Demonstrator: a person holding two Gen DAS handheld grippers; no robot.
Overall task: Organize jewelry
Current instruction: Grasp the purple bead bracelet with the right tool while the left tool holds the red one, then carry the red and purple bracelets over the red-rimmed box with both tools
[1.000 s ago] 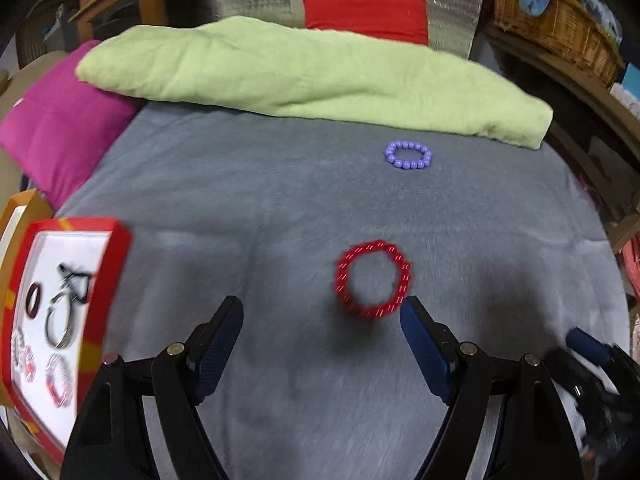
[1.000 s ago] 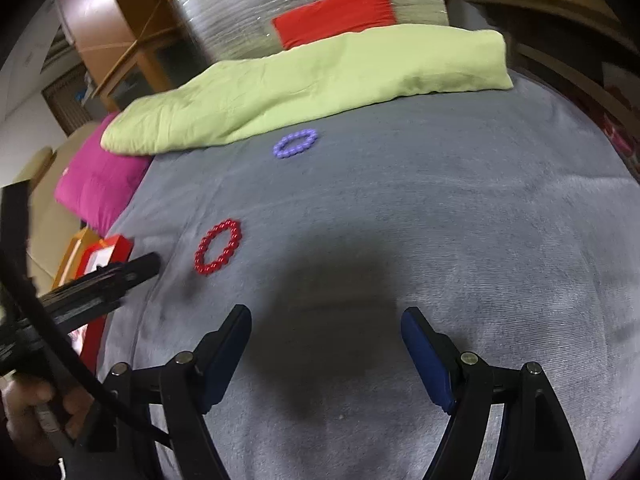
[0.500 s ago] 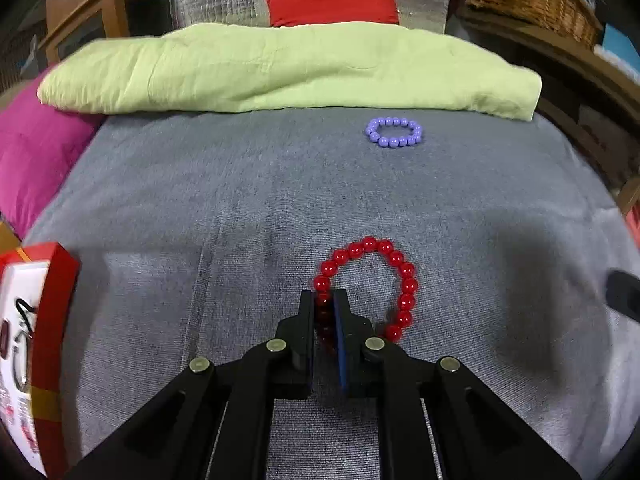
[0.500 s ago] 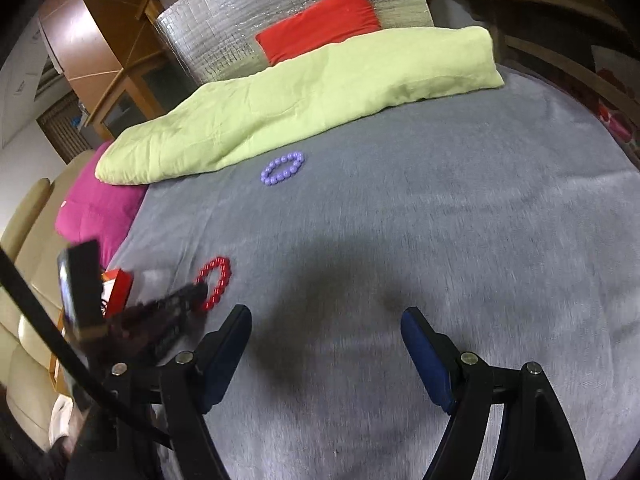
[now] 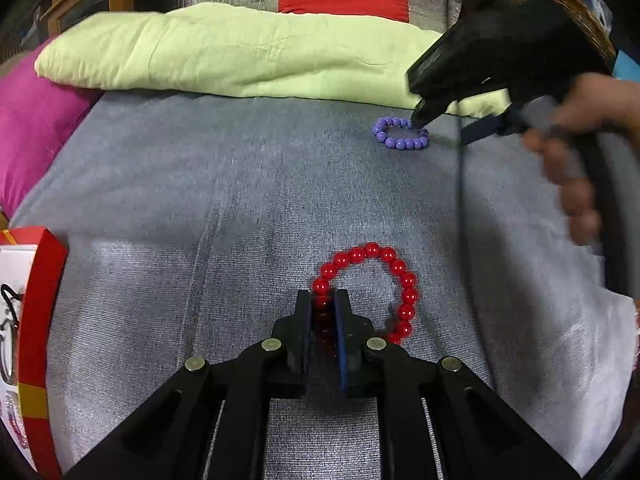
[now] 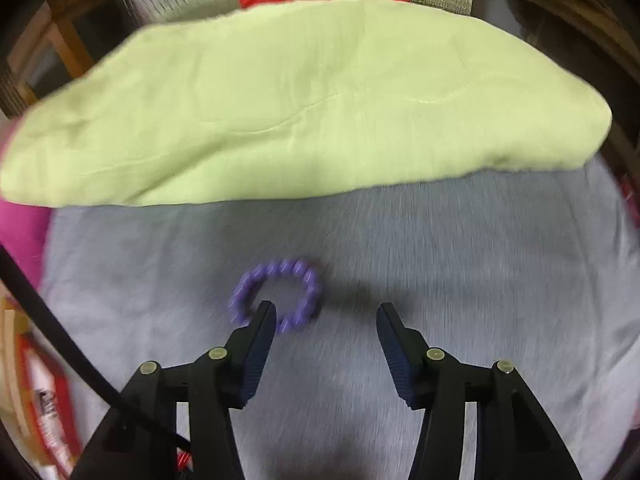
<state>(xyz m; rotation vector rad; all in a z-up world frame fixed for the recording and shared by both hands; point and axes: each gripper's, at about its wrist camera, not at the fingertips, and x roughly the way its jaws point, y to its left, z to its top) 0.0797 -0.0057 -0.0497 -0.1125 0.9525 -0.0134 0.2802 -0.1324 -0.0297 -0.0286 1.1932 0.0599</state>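
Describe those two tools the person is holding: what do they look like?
Each hand-held gripper is black plastic with two angled linkage arms joined by silver rivets, ending in dark blue ribbed fingers. The left one looks identical to the right one. A black cable trails alongside. The person's hand is bare; no sleeve shows.

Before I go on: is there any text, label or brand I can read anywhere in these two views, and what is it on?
No text is legible in either view.
Red-rimmed box at the left edge of the left wrist view: only dark marks on its white face, nothing readable.
The same box in the right wrist view: a dark printed patch, too blurred to read.
Both bracelets, the cushions and both claws show no lettering.
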